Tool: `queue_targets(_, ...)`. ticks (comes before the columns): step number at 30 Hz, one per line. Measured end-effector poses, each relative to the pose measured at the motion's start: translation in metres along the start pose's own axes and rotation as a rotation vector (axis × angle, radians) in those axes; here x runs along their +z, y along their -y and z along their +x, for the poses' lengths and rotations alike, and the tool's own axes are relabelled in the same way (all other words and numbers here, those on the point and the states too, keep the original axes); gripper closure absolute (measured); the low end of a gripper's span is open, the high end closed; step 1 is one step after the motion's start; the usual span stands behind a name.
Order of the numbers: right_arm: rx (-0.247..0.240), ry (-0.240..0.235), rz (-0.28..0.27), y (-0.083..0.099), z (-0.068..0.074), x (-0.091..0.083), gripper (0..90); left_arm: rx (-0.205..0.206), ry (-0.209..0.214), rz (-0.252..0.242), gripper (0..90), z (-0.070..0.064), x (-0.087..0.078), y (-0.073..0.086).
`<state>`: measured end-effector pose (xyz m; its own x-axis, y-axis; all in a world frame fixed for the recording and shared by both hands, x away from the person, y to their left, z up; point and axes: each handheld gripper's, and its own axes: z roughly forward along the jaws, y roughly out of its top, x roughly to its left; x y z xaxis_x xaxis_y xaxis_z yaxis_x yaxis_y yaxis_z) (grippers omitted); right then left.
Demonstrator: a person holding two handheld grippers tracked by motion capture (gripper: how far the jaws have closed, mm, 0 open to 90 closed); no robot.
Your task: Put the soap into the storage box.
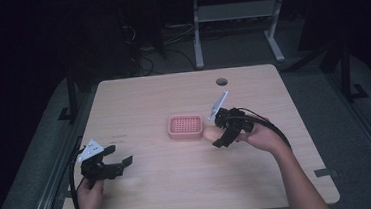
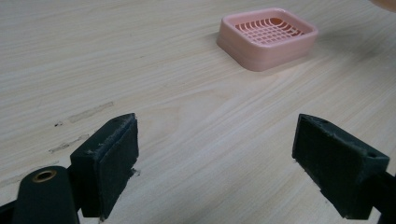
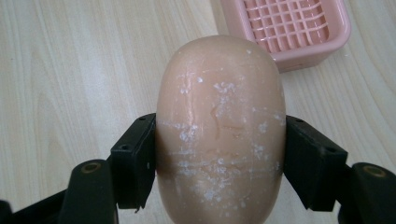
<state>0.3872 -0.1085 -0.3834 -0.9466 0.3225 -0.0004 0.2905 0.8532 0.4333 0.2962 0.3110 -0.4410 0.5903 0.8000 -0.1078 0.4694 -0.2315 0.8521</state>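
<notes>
Just right of the table's centre, a peach-coloured bar of soap (image 3: 219, 135) sits clamped between the two black jaws of the right gripper (image 3: 219, 158), which press on its long sides; the bar's rounded end points toward a pink soap dish (image 3: 292, 28). Its surface is scuffed and flecked with white. In the high view the soap (image 1: 210, 133) is just beside the dish's (image 1: 186, 127) right edge, at about its near corner, and whether it touches the dish or the tabletop cannot be told. The right gripper (image 1: 219, 137) is held in a hand (image 1: 259, 138) that reaches in from the near right, a black cable looping back over the wrist and a grey three-cornered plate standing above the jaws.

The dish, square with rounded corners and a slotted grid inside, is empty and rests flat on the wood.

Well apart, near the table's left front corner, the left gripper (image 1: 120, 156) is held low over the table with its jaws spread wide and nothing between them; its own view looks across bare wood to the dish (image 2: 267, 38).

The light wooden table (image 1: 155, 187) has a round cable hole near its far edge. Beyond it the room is dark, with white desk legs and tangled cables on the grey floor.
</notes>
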Motion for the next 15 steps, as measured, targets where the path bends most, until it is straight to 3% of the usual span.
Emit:
queue_targets(5, -0.003, 0.0, 0.018, -0.005, -0.002, 0.003, 31.9, -0.004, -0.001, -0.002, 14.3, 0.0, 0.0, 0.0)
queue_targets(15, -0.014, 0.007, 0.004, -0.018, -0.009, -0.002, 31.9, -0.002, 0.001, -0.005, 14.2, 0.0, -0.001, 0.0)
